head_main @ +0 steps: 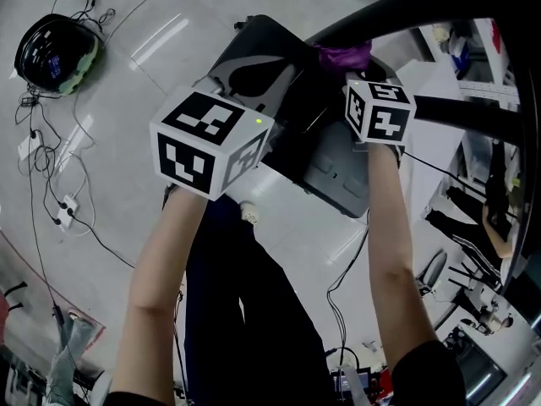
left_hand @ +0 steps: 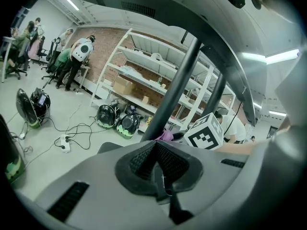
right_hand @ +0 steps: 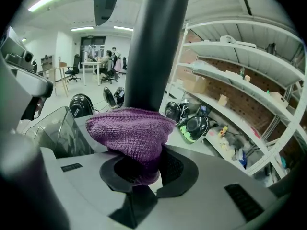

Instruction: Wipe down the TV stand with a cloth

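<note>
while the fingers of the right gripper [right_hand: 146, 167] pinch a purple cloth [right_hand: 129, 133], it touches the black pole [right_hand: 156, 47]. the left gripper [left_hand: 156, 164] has its fingers pressed together.

Bunched purple cloth [right_hand: 128, 135] rests against dark stand post [right_hand: 158, 42].

Purple cloth [head_main: 345, 56] mostly hidden behind a marker cube [head_main: 378, 111] in the head view, black stand pole [right_hand: 156, 42] cut off by the top edge, items on the white shelves [right_hand: 230, 74] too small to tell

Purple cloth [right_hand: 130, 135] between closed fingers [right_hand: 175, 169]
</note>
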{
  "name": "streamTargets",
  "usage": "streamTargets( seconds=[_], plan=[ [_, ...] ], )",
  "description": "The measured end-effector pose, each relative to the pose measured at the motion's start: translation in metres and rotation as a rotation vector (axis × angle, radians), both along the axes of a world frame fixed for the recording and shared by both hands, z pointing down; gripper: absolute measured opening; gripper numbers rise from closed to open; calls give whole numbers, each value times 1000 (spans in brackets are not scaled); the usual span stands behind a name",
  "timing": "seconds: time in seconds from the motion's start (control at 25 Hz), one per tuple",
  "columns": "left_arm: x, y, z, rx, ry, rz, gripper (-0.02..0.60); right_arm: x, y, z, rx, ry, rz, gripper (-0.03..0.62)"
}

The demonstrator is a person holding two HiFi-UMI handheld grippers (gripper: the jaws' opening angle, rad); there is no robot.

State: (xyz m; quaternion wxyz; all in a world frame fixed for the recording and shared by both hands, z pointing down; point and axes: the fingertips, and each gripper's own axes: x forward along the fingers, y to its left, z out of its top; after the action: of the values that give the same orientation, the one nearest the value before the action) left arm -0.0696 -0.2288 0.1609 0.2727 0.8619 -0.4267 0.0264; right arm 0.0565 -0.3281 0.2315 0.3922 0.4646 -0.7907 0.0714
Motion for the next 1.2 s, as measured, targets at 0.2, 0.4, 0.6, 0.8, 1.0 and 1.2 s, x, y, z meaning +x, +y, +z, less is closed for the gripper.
streamTargets(
  seconds=[0.2, 0.4, 0.6, 0.8, 1.0, 1.2],
  plan=[
    [8, 4, -3, 2, 2, 7, 6, 8, 3, -7, 36, 61, 47, 88],
    [17, 13, -6, 9, -4, 17, 6, 20, 8, -33, 124, 122, 53, 88],
    [29, 24, -13, 20, -1, 24, 6, 22, 21, -80, 250, 218, -4, 89],
    [49, 34, -22, 37, 6, 47, 6, 23, 38, -133, 444, 399, -69, 88],
    [71, 43, -31, 52, 11, 80, 6, 29, 53, -182, 645, 635, -141, 89],
    [88, 46, -46, 65, 23, 102, 6, 38, 66, -227, 784, 776, -135, 88]
  ],
)
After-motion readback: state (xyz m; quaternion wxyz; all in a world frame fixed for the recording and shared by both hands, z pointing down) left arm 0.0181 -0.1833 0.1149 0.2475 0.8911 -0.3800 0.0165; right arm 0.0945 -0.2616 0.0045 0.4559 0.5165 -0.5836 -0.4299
